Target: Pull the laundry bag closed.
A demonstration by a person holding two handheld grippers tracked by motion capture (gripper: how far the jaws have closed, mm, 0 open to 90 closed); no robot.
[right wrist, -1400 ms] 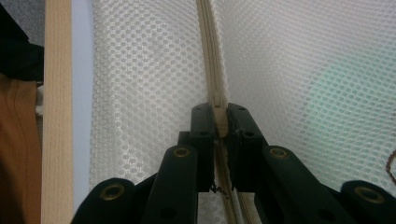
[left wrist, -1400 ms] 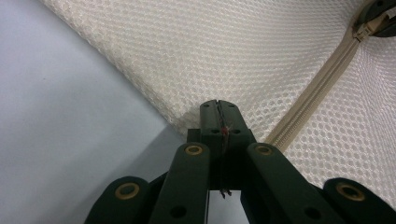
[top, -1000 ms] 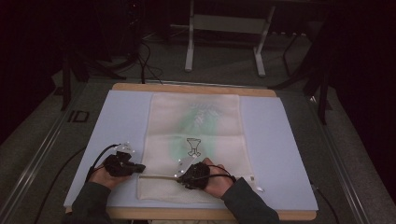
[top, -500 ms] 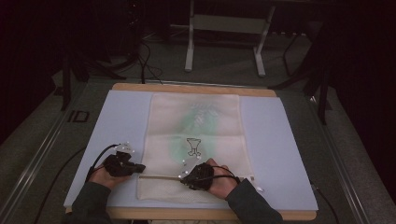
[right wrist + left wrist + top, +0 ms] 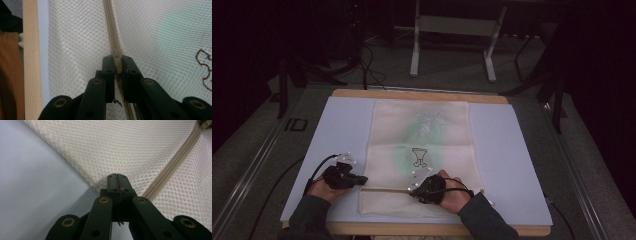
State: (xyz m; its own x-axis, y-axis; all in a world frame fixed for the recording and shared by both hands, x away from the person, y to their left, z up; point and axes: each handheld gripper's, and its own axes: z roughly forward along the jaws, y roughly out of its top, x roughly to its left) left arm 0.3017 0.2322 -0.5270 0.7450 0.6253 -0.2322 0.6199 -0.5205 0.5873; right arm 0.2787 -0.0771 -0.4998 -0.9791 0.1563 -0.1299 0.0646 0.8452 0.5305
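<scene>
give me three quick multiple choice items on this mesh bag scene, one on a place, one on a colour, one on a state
1. Where does the left tongs grip the mesh bag?
A. left edge, by the zipper's end
B. far edge
C. printed middle

2. What colour is the zipper?
A. red
B. beige
C. black

3. How is the right tongs?
A. wide open
B. lifted off the bag
C. shut on the zipper's slider

Answers:
A, its tips pinch the mesh edge.
B, the tape matches the cream mesh.
C, the slider sits between its closed jaws.
</scene>
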